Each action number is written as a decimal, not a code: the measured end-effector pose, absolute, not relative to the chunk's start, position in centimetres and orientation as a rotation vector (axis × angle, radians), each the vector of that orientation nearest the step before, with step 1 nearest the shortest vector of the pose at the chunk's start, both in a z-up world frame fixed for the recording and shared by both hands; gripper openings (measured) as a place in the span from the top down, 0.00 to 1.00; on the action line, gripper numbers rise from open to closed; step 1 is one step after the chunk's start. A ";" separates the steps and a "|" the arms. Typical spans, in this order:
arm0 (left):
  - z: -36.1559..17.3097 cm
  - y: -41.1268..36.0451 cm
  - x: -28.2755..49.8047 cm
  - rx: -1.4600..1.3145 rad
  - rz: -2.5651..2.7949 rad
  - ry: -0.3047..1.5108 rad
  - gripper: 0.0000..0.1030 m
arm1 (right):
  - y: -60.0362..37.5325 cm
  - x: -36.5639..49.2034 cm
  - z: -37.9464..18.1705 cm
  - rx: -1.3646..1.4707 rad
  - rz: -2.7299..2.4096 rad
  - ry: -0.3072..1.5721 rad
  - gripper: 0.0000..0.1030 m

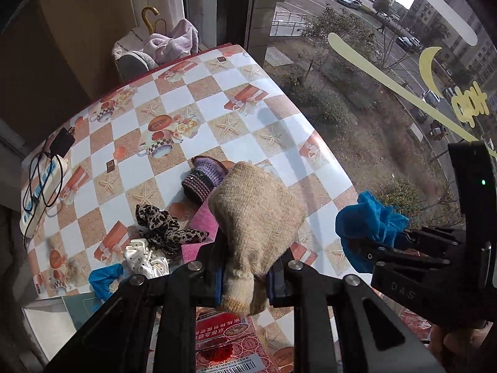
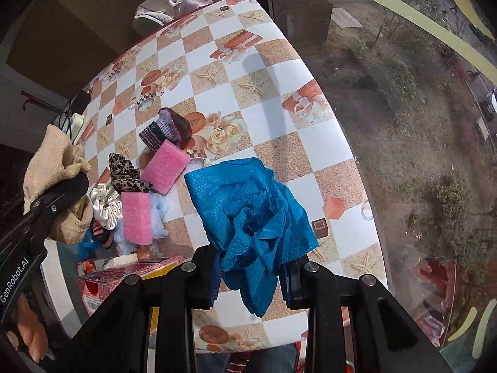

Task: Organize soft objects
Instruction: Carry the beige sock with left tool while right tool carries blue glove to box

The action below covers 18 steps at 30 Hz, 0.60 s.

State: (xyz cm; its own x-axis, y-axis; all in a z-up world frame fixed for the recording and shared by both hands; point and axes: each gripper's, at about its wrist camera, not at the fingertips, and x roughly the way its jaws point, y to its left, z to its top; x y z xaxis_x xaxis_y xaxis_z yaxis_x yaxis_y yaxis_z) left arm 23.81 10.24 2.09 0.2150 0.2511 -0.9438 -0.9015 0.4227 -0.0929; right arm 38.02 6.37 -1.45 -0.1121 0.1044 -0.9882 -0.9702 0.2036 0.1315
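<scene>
Beige knit sock (image 1: pixel 257 214) fills the centre of the left wrist view, clamped at its cuff by the left gripper (image 1: pixel 245 276) above the checked surface (image 1: pixel 198 105); keep that pinch firm so it cannot slip out.

Right wrist view: the right gripper (image 2: pixel 253 276) is clamped on a bunched blue cloth (image 2: pixel 248 205) at lower centre. Lift it clear of the pink sponges (image 2: pixel 166 169) at centre left before sorting.

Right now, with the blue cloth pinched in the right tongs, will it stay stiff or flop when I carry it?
Probably floppy: the blue cloth bunches and droops around the right tongs, a tail hanging below. It looks thin, so likely light. Its loose folds could drag across the table.
</scene>
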 end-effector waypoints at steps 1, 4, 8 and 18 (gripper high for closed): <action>2.3 9.3 24.7 -0.757 0.893 1.061 0.79 | 5.8 38.4 -1.3 -0.928 1.182 1.320 0.69; 2.5 6.1 27.0 -0.720 0.817 1.103 0.79 | 3.9 39.6 -1.0 -0.941 1.181 1.309 0.69; 2.5 1.8 28.8 -0.683 0.722 1.153 0.79 | 1.4 40.7 -1.1 -0.979 1.188 1.297 0.69; 1.7 -5.7 25.9 -0.733 0.764 1.221 0.79 | -3.2 38.2 -2.7 -1.176 1.353 1.293 0.69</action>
